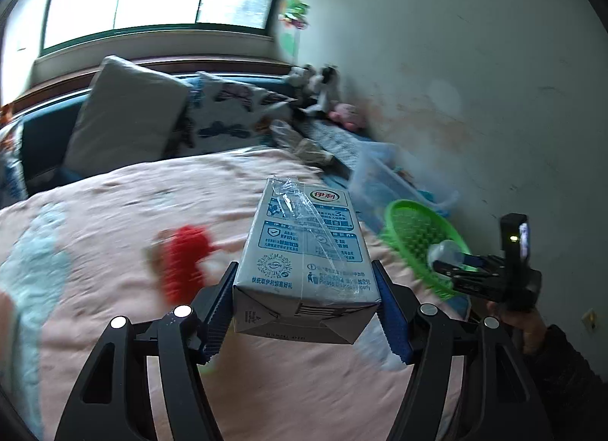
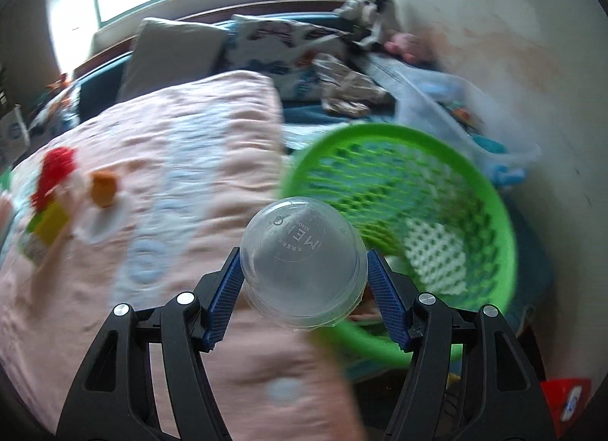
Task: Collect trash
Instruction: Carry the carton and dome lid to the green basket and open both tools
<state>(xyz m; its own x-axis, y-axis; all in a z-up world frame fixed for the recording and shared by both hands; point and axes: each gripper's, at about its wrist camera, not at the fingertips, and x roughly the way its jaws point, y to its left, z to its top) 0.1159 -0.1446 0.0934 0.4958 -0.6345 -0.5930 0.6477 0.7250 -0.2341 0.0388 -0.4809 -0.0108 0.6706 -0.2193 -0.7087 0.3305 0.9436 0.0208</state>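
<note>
Milk carton [image 1: 306, 251]: rectangular paperboard box, glossy grey-blue print, with a crinkled clear straw wrapper stuck along its top face. Folded end flaps face my camera.
Carton axis: long axis runs straight away from me, far end pointing toward the pillows [image 1: 125, 110].
Left tongs [image 1: 306, 311]: my ribbed blue pads [image 1: 218, 311] clamp the carton's near end on both side walls, spread to box width. The carton is held above the pink bed quilt [image 1: 125, 213].
Cup [image 2: 302, 262]: clear thin-walled plastic, round, embossed base toward the far side, rim toward my camera.
Cup axis: roughly along the tong fingers, tipped slightly upward.
Right tongs [image 2: 304, 291]: closed on the cup, pads pressing opposite sides of its wall.
Cup position: over the quilt edge, just beside the green perforated plastic basket [image 2: 490, 190].
Basket content: possibly a white mesh item inside; motion blur prevents confirmation.
</note>
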